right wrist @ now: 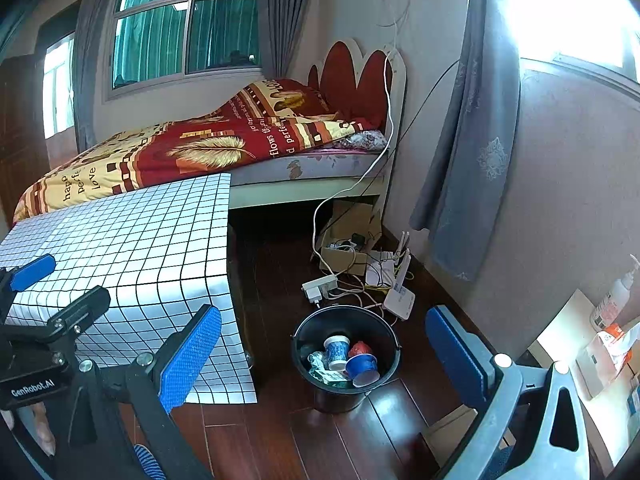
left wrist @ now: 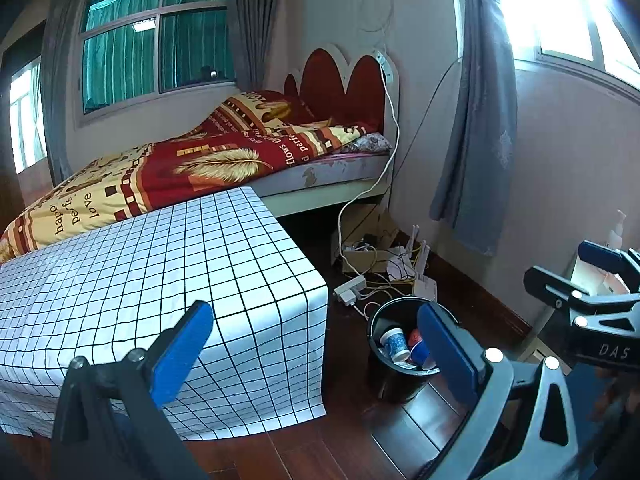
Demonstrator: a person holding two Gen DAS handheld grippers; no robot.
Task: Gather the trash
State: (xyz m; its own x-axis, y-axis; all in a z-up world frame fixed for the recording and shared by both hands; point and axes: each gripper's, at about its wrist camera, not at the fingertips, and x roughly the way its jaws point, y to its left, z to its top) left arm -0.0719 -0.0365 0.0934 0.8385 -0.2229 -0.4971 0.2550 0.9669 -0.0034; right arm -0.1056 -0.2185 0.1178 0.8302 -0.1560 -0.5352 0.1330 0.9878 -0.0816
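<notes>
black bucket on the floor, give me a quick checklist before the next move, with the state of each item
1. Black bucket upright on the wood floor: ok.
2. Trash in the bucket: ok, a blue patterned paper cup, a blue cup on its side and wrappers lie inside.
3. Left gripper empty: ok, jaws wide open, nothing between them.
4. Right gripper empty: ok, jaws wide open, nothing held.
5. Checked tablecloth free of trash: ok on the part in view; the rest is out of frame.
6. Floor free of trash: cannot tell; the power strip, router and cables behind the bucket could hide scraps.
</notes>
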